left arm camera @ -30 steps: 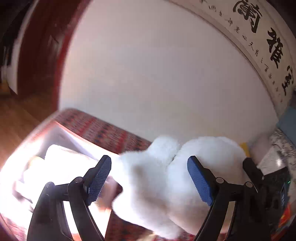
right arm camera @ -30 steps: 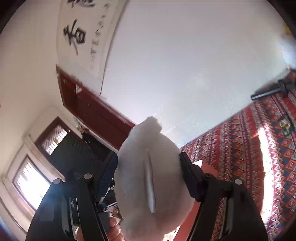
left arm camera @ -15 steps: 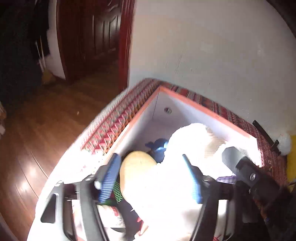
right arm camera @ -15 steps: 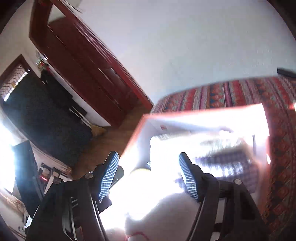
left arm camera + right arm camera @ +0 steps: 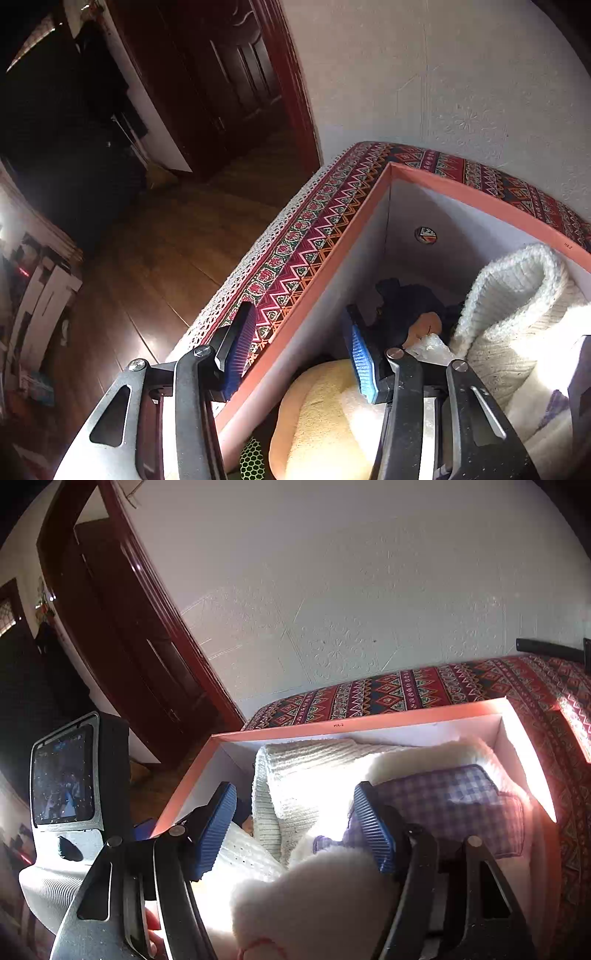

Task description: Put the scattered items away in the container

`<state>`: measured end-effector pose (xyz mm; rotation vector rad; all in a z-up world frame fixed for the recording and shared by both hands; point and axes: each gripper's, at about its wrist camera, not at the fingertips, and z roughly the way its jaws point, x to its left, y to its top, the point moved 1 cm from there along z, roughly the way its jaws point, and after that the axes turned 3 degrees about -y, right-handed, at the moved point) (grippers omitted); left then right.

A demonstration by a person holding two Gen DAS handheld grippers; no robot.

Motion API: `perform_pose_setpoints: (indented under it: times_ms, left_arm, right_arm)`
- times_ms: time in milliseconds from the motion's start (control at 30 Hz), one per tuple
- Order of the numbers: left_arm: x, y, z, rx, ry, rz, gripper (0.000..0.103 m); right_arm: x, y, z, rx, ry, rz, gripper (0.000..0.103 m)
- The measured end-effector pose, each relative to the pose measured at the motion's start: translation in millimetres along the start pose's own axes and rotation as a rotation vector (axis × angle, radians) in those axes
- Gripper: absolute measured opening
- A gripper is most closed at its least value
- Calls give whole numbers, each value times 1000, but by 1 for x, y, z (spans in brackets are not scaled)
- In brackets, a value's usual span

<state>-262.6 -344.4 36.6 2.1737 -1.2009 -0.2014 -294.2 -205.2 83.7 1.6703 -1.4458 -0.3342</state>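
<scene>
Fingers of the left gripper [image 5: 301,352] stand apart and hold nothing, straddling the near wall of the orange-rimmed cardboard box [image 5: 480,195]: one blue pad [image 5: 240,350] hangs outside over the patterned red cloth [image 5: 295,251], the other inside above a tan plush toy [image 5: 317,417]. Deeper in the box lie a dark garment [image 5: 410,306] and a rolled cream knit sweater [image 5: 517,295]. The right gripper [image 5: 295,830] is likewise spread, gripping nothing, its fingers poised over the box's open top. Between and just below them sits a white fluffy plush toy [image 5: 314,897], overexposed by sunlight, so contact with either pad cannot be judged. A purple checked cushion [image 5: 454,805] lies behind the right-hand finger, beside the sweater. The box rests on the cloth-covered bench by a white embossed wall [image 5: 369,590].
</scene>
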Motion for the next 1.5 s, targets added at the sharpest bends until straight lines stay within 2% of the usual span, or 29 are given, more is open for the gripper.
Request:
perform_pose_setpoints:
  times_ms: [133, 200, 233, 267, 333, 400, 467, 533, 667, 767, 867, 967, 1033, 1200, 1400, 1500]
  left_arm:
    - [13, -5, -17, -51, -37, -29, 47]
    - [31, -3, -38, -57, -135, -66, 47]
    - [44, -1, -54, -105, -174, -98, 49]
    - [58, -2, -80, -177, -179, -123, 53]
    - [83, -10, -137, -330, -158, -150, 89]
    - [110, -27, -199, -476, -146, -170, 103]
    - [135, -53, -252, -577, -145, -185, 103]
    - [150, -89, -300, -627, -163, -180, 103]
    - [158, -174, -370, -617, -137, -153, 103]
    - [161, -237, -401, -587, -205, -138, 103]
    - [153, -292, -431, -554, -262, -118, 103]
    - [129, -329, -460, -555, -246, -92, 103]
    - [124, -341, -469, -557, -233, -86, 103]
    - [116, -362, -489, -539, -284, -46, 103]
    - [111, -364, -496, -514, -364, -17, 103]
    - [104, -366, -495, -501, -354, 8, 103]
  right_arm:
    - [3, 1, -3, -11, 46, -22, 76]
    - [2, 0, -12, 24, 96, -11, 87]
    - [3, 8, -20, 71, 122, -2, 95]
    - [2, 15, -38, 74, 126, 23, 97]
    - [0, 32, -96, -47, 139, 51, 102]
    - [2, 41, -163, -161, 165, 5, 102]
    - [5, 41, -224, -216, 179, -56, 102]
    - [9, 26, -282, -240, 193, -106, 102]
    - [6, -26, -372, -248, 181, -196, 102]
    - [-5, -74, -425, -252, 164, -243, 102]
    - [-19, -116, -460, -259, 107, -277, 102]
    - [-29, -148, -476, -239, 72, -329, 102]
    - [-36, -162, -483, -228, 59, -343, 102]
    - [-44, -181, -497, -200, 50, -325, 102]
    - [-52, -185, -513, -234, 45, -307, 102]
    - [-56, -186, -514, -236, 21, -309, 102]
